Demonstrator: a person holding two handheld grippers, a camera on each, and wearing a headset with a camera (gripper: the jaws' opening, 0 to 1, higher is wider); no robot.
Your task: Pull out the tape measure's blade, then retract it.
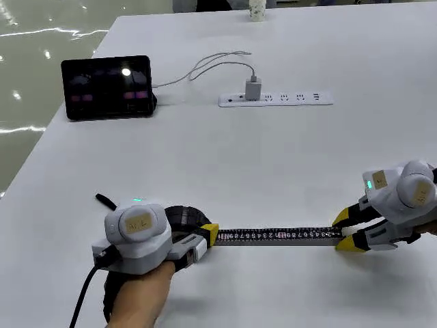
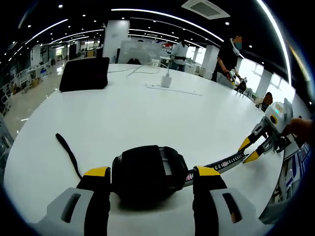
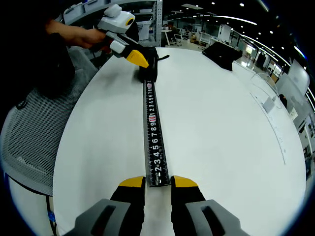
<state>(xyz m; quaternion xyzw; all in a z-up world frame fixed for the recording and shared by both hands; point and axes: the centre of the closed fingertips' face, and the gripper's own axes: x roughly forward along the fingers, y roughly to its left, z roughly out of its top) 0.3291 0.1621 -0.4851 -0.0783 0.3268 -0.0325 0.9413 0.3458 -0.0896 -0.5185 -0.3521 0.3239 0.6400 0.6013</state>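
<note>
The black tape measure case (image 1: 183, 217) rests on the white table, and my left gripper (image 1: 196, 236) is shut on it. In the left gripper view the case (image 2: 147, 167) fills the gap between the yellow-tipped jaws of the left gripper (image 2: 151, 173). The black blade (image 1: 280, 235) lies pulled out flat to the right. My right gripper (image 1: 343, 232) is shut on its free end. In the right gripper view the blade (image 3: 153, 132) runs from the right gripper (image 3: 158, 183) to the case (image 3: 150, 73). A black wrist strap (image 1: 104, 200) trails left of the case.
A dark tablet (image 1: 108, 87) stands at the back left. Behind the middle lies a white power strip (image 1: 287, 99) with a charger (image 1: 253, 87) and cable. A cup (image 1: 257, 9) sits at the far edge. The table's left edge (image 1: 41, 147) runs diagonally.
</note>
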